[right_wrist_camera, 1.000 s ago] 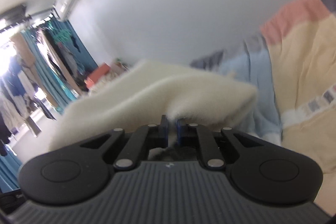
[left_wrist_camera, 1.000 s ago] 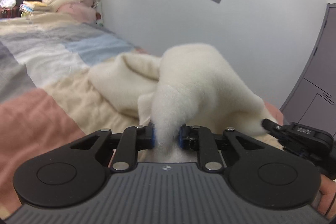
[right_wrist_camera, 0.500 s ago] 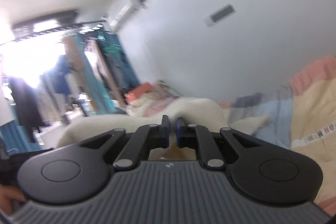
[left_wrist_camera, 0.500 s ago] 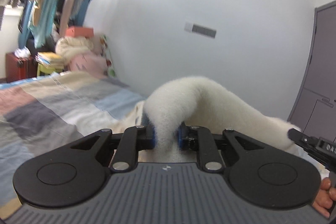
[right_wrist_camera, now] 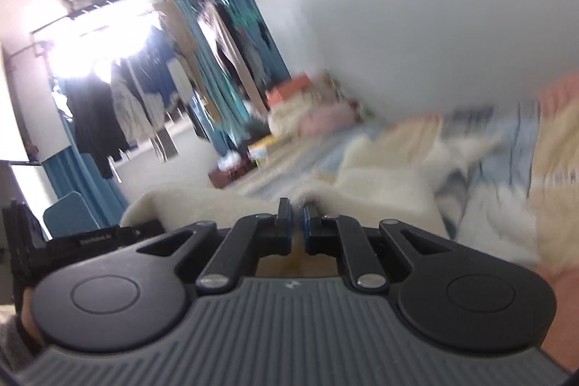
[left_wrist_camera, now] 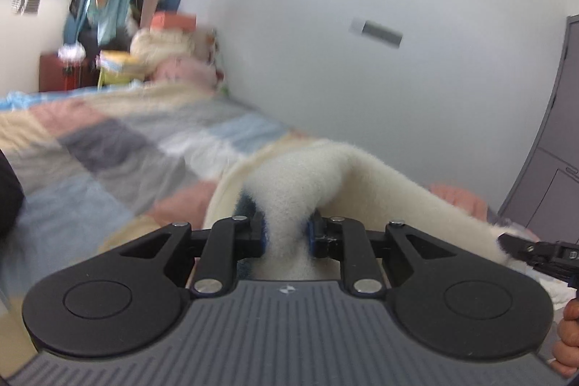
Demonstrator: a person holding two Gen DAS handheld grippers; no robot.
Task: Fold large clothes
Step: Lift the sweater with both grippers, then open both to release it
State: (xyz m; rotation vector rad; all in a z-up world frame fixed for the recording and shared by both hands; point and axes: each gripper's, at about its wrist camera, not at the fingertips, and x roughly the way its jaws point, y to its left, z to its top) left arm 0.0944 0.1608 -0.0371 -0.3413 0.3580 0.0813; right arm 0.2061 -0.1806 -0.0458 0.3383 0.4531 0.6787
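Above the bed (left_wrist_camera: 119, 147), a cream fleece garment (left_wrist_camera: 380, 183) is held lifted between two grippers.

Item 1, cream fleece garment: thick, fluffy, off-white. One bunched fold is seen rising between the left gripper's blue pads and arching over toward the right, where an edge runs down to the other gripper. From the right wrist view, the fleece (right_wrist_camera: 217, 205) is seen stretched leftward from the jaws, with further cream folds lying on the bed beyond.

Item 2, left gripper (left_wrist_camera: 286, 234): black, blue-padded, clamped on the bunched fold, which fills the gap between the pads.

Item 3, right gripper (right_wrist_camera: 296, 219): jaws drawn nearly together, pinched on a thin edge of the fleece. Its tip (left_wrist_camera: 532, 248) is also seen at the right edge of the left wrist view, with fingers of a hand (left_wrist_camera: 568, 342) below it.

Item 4, bed: covered by a patchwork quilt in grey, pale blue, pink and cream squares, set against a white wall (left_wrist_camera: 398, 78).

Item 5, surroundings: pillows and an orange box (left_wrist_camera: 172, 20) are stacked at the far end of the bed; hanging clothes (right_wrist_camera: 119, 104) are seen by a bright window; a grey cabinet door (left_wrist_camera: 557, 169) is seen at right. Much of both views is blurred.
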